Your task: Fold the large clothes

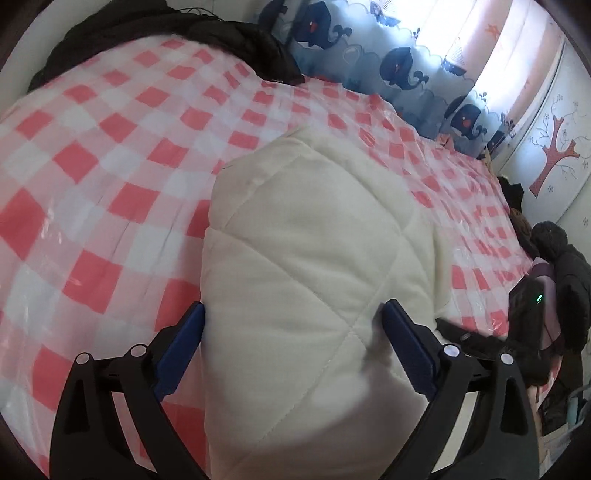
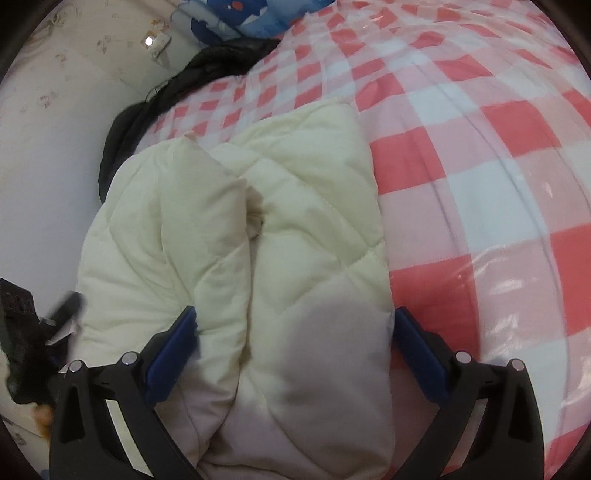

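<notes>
Both my tongs straddle a folded cream quilted coat (image 1: 314, 240) on a pink-checked bed (image 1: 92, 166).
Left tongs (image 1: 293, 345) and right tongs (image 2: 295, 349) gape apart around thick padding; I'd squeeze both evenly before lifting.

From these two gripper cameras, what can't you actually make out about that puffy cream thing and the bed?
- Cream quilted padded garment: its near end runs off the bottom edge in both views, so what kind of garment it is stays unclear.
- Left gripper and right gripper: jaws wide around the padding; its bulk hides any contact.
- Black clothing at the far edge of the pink-and-white checked plastic sheet: too distorted to identify.
</notes>
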Motion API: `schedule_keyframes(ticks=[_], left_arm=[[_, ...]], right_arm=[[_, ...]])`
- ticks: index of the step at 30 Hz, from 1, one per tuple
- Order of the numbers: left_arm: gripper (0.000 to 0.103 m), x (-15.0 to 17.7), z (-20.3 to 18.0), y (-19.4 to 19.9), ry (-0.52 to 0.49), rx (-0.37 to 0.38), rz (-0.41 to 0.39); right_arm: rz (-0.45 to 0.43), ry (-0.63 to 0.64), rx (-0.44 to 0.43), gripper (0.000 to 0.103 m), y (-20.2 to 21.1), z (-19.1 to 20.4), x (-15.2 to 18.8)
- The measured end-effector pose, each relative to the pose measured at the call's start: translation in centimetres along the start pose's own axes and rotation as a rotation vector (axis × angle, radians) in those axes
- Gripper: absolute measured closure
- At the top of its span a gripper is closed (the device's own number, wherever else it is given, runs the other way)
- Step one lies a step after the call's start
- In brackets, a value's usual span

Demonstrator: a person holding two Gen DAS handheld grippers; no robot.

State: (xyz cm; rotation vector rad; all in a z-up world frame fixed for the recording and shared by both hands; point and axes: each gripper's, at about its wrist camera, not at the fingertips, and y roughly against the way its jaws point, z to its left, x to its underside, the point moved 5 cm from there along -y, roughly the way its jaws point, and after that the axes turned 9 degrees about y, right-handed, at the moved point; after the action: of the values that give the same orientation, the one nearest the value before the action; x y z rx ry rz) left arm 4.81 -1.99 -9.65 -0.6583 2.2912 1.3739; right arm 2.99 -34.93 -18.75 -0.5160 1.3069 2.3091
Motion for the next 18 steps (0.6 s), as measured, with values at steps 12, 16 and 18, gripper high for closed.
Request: schedule_keyframes(ticks=[12, 16, 18], left_arm=[[0.012, -0.1, 0.3, -0.1, 0.014, 0.001, 0.035], [0.012, 0.5, -0.5, -0.1, -0.059, -0.030, 0.030], [0.012, 0.6, -0.3, 0.1, -0.050, -0.031, 0.031]], right_arm=[[-0.045, 0.133, 0.151, 0.005, 0.6, 2.9, -8.7], [0.059, -0.029, 0.051, 0.006, -4.4, -1.8, -5.1], [0.051, -0.018, 0.079, 0.006, -3.3, -1.2, -5.2]])
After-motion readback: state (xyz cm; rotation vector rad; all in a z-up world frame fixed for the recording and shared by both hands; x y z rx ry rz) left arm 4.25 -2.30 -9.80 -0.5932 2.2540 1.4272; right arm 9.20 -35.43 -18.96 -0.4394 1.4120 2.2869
